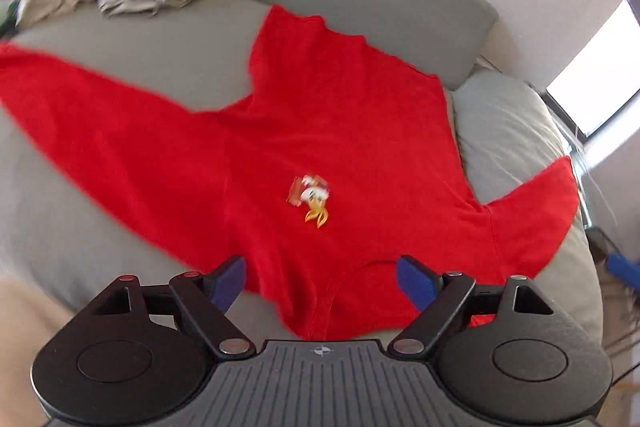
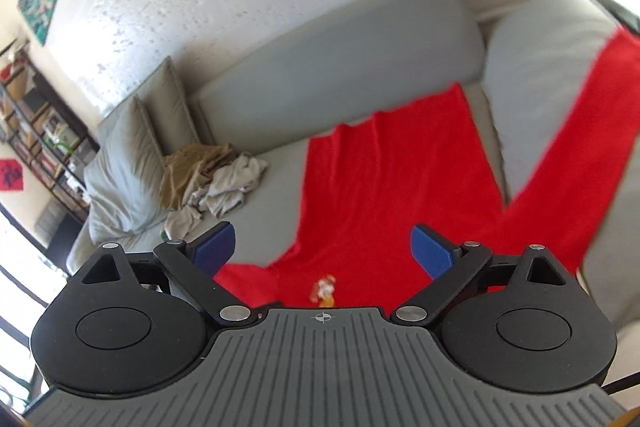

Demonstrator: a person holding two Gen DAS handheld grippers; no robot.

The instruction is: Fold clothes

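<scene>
A red long-sleeved shirt [image 1: 328,131] with a small cartoon print [image 1: 310,199] lies spread flat on the grey sofa seat [image 1: 132,55]. One sleeve runs out to the left, the other drapes over the armrest cushion [image 1: 504,131] at the right. My left gripper [image 1: 320,281] is open and empty, hovering above the shirt's near edge. In the right wrist view the shirt [image 2: 384,179] lies ahead, with the print [image 2: 325,290] just in front of my right gripper [image 2: 322,251], which is open and empty above it.
A heap of tan and off-white clothes [image 2: 212,179] lies on the seat at the left, next to grey cushions [image 2: 124,171]. The sofa backrest [image 2: 340,67] stands against a white wall. A shelf unit [image 2: 36,131] is far left.
</scene>
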